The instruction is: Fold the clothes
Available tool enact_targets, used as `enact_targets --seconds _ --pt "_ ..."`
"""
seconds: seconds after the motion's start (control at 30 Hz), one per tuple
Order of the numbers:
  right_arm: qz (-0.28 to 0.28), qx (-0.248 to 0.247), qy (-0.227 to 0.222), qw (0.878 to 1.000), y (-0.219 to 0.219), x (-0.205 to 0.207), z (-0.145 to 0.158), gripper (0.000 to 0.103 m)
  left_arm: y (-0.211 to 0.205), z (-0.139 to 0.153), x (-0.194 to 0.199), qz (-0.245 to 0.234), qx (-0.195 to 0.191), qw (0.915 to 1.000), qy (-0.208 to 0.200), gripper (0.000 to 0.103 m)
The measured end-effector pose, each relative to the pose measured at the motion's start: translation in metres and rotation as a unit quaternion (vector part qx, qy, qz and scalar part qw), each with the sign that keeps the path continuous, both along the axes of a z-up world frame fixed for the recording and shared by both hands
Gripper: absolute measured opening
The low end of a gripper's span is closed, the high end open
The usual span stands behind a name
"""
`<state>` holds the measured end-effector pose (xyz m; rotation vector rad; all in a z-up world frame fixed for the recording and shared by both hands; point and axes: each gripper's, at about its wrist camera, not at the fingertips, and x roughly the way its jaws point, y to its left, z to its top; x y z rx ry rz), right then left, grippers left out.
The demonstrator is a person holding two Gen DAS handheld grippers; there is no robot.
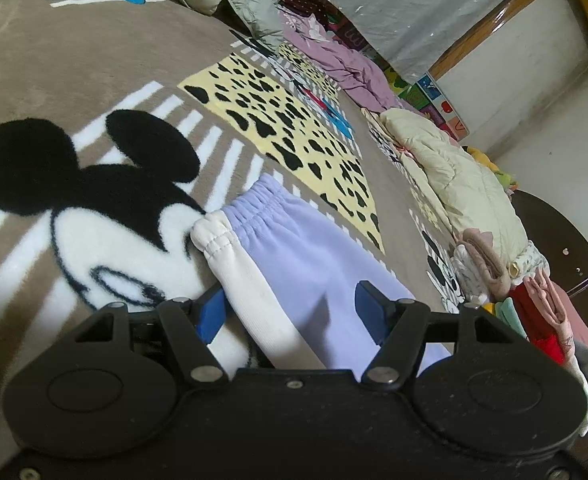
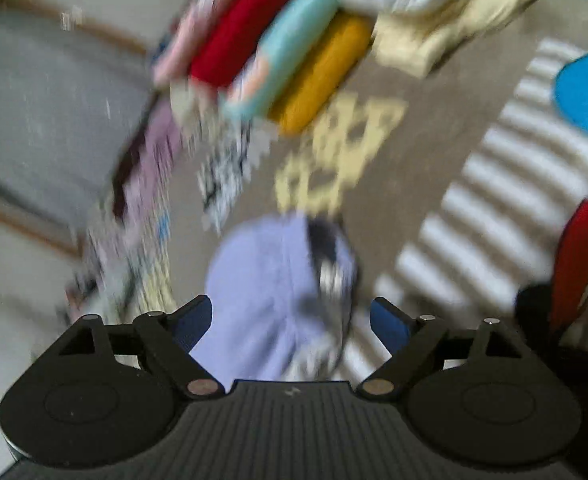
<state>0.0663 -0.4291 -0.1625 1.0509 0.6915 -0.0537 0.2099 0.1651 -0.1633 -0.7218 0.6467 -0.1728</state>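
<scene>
Sweatpants (image 1: 294,264), lilac with a cream side panel, lie on the cartoon blanket (image 1: 54,80), running forward between both tongs. Left tongs (image 1: 290,312) stand wide, straddling the fabric, gripping nothing. Right tongs (image 2: 290,320) also gape wide around the lilac cloth; that view is badly blurred. Risk: closing while moving could pinch the blanket too, or catch one layer and skew the fold.
</scene>
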Motion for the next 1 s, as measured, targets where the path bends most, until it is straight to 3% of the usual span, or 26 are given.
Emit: enact_targets --seconds 0.13,0.2,0.27,0.3,0.57,0.7,0.77,0.8,0.87,0.9,1.0 --pt "0.017 -0.011 0.013 1.000 0.019 0.016 -0.008 0.083 -0.005 0.001 -0.001 0.001 0.002 1.0000 0.000 0.066" --pt "0.012 -0.021 0.013 1.000 0.025 0.024 -0.012 0.066 -0.005 0.001 -0.001 0.000 0.002 1.0000 0.000 0.066" --pt "0.020 -0.048 0.010 0.999 0.031 0.028 -0.009 0.037 -0.005 0.001 -0.001 0.000 0.001 1.0000 0.000 0.066" --pt "0.026 -0.073 0.008 0.997 0.035 0.029 -0.005 0.032 -0.005 0.001 0.000 0.000 0.001 1.0000 0.000 0.066" --pt "0.042 -0.204 -0.067 0.976 0.032 0.028 0.057 0.029 -0.007 0.000 0.000 -0.004 0.005 1.0000 0.000 0.066" --pt "0.026 -0.256 -0.041 0.966 0.017 0.046 0.053 0.029 -0.008 0.000 -0.001 -0.005 0.007 1.0000 0.000 0.067" --pt "0.015 -0.241 -0.007 0.970 0.007 0.053 0.039 0.035 -0.006 0.000 -0.001 -0.004 0.002 1.0000 0.001 0.067" --pt "0.009 -0.227 0.004 0.974 0.003 0.053 0.033 0.040 -0.004 -0.001 0.000 -0.002 -0.002 1.0000 0.002 0.067" --pt "-0.007 -0.203 0.021 0.979 -0.001 0.049 0.023 0.078 -0.003 -0.001 0.000 0.002 -0.007 1.0000 0.002 0.067" --pt "-0.017 -0.190 0.024 0.981 -0.002 0.042 0.020 0.085 -0.003 -0.001 0.000 0.002 -0.005 1.0000 0.002 0.067" --pt "-0.027 -0.122 0.017 0.992 -0.003 0.026 0.002 0.086 -0.006 0.000 0.000 -0.001 0.001 1.0000 0.001 0.068"
